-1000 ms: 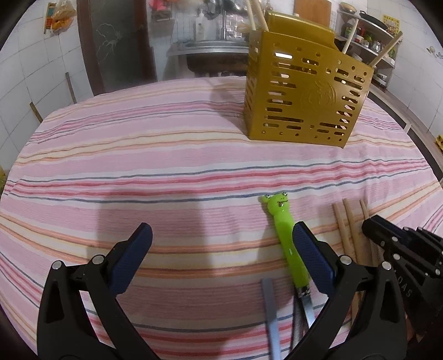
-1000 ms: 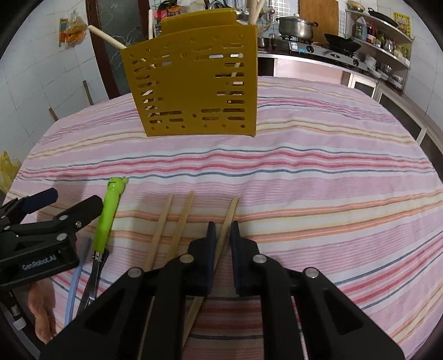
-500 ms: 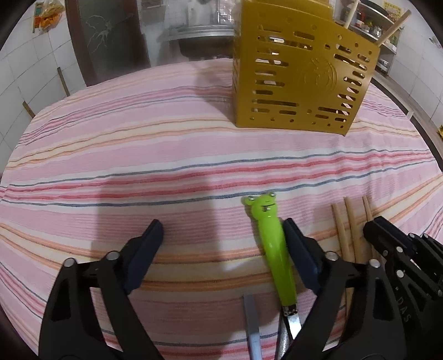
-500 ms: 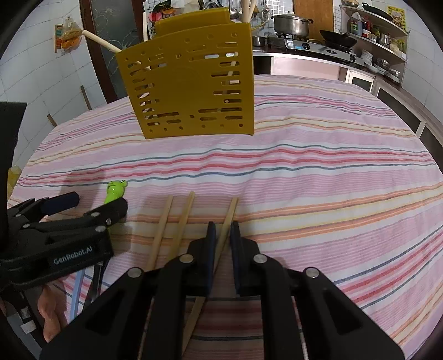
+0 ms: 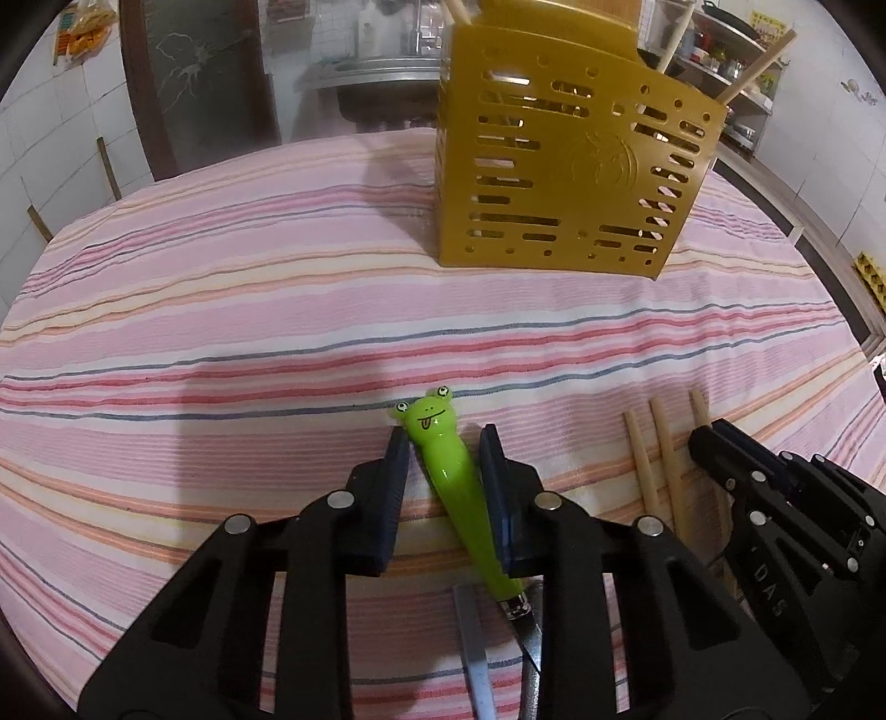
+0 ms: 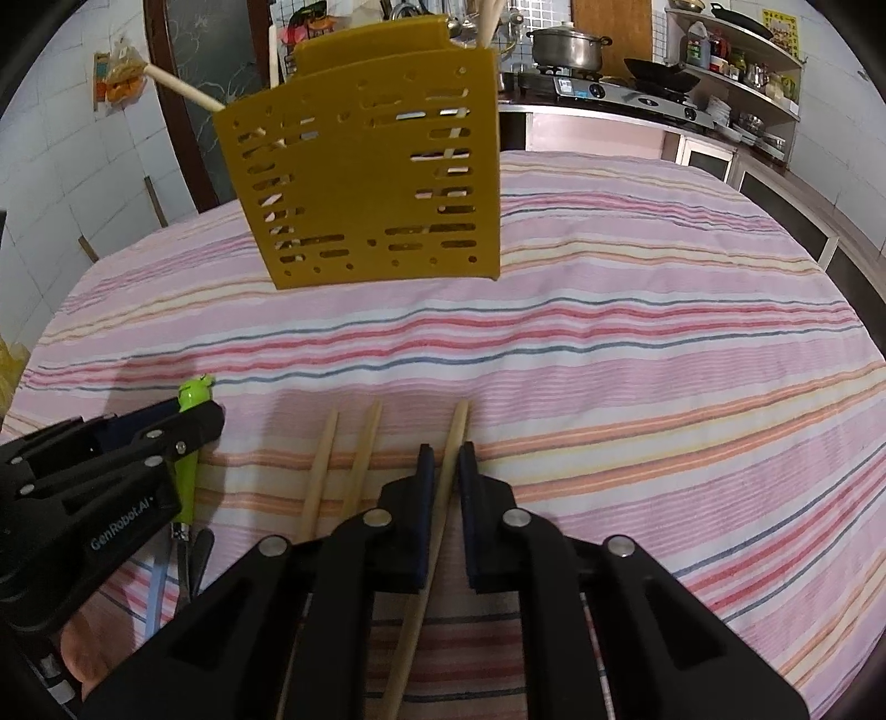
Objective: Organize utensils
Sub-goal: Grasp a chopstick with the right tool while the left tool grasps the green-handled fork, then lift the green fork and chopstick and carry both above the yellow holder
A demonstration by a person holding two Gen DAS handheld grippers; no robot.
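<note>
A green frog-handled utensil (image 5: pixel 451 476) lies on the striped tablecloth. My left gripper (image 5: pixel 443 443) has its jaws narrowed around the handle, with small gaps still showing on both sides. The utensil's metal end (image 5: pixel 523 626) lies near a blue-grey stick (image 5: pixel 473 648). My right gripper (image 6: pixel 443 454) is shut on a wooden chopstick (image 6: pixel 451 443) lying on the cloth. Two more chopsticks (image 6: pixel 338 465) lie just left of it. The yellow perforated utensil holder (image 5: pixel 570 171) stands at the far side, also in the right wrist view (image 6: pixel 371 183), with chopsticks sticking out.
The table's striped cloth (image 5: pixel 221 343) spreads between the grippers and the holder. The right gripper shows at the right of the left wrist view (image 5: pixel 775 515). A kitchen counter with a stove and pot (image 6: pixel 565 44) stands behind the table.
My left gripper moved right and forward over the frog handle and its jaws narrowed around it. My right gripper stayed shut on the chopstick.
</note>
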